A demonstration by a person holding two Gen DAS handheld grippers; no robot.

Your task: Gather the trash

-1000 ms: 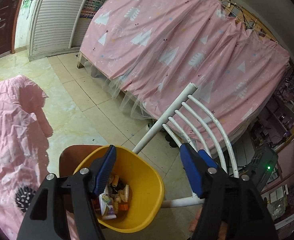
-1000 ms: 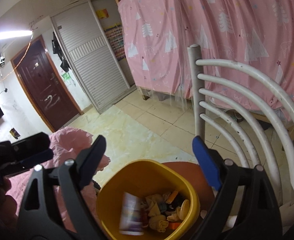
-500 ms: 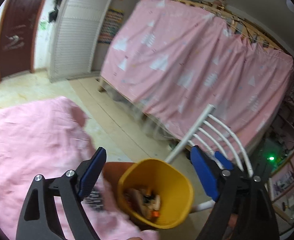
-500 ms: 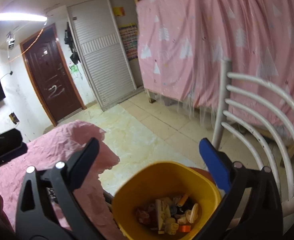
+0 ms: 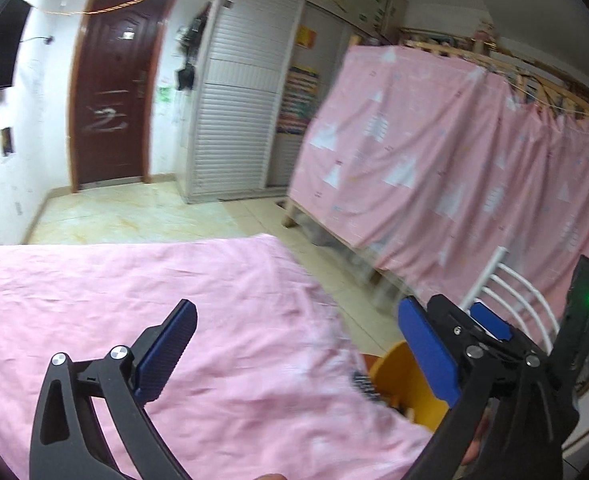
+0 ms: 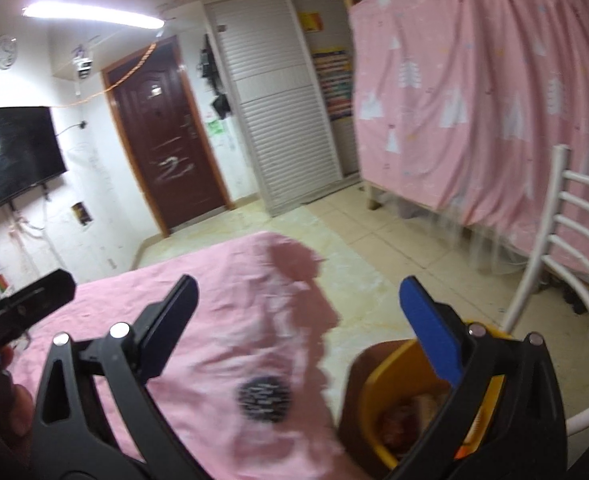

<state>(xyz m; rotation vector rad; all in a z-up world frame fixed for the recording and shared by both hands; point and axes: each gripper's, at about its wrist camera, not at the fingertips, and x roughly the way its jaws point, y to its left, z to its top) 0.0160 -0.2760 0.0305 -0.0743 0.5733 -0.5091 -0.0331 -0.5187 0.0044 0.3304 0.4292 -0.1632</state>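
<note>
A yellow bin (image 6: 394,400) with several pieces of trash inside sits on a brown chair seat (image 6: 364,364); it also shows in the left wrist view (image 5: 394,376), partly behind a finger. My left gripper (image 5: 294,356) is open and empty above the pink cloth (image 5: 134,292), left of the bin. My right gripper (image 6: 298,328) is open and empty above the pink cloth (image 6: 222,300), its right finger over the bin. The right gripper (image 5: 490,320) also shows in the left wrist view. No loose trash shows on the cloth.
The white chair back (image 6: 550,264) rises right of the bin. A pink curtained bunk bed (image 5: 454,168) stands at the right. A brown door (image 6: 166,132), white shutter cabinets (image 6: 278,120) and a wall television (image 6: 14,152) are at the back. A tiled floor (image 6: 374,236) lies between.
Both grippers have swung up and left, away from the bin toward the pink cloth. The bin has dropped to the lower right of both views.
</note>
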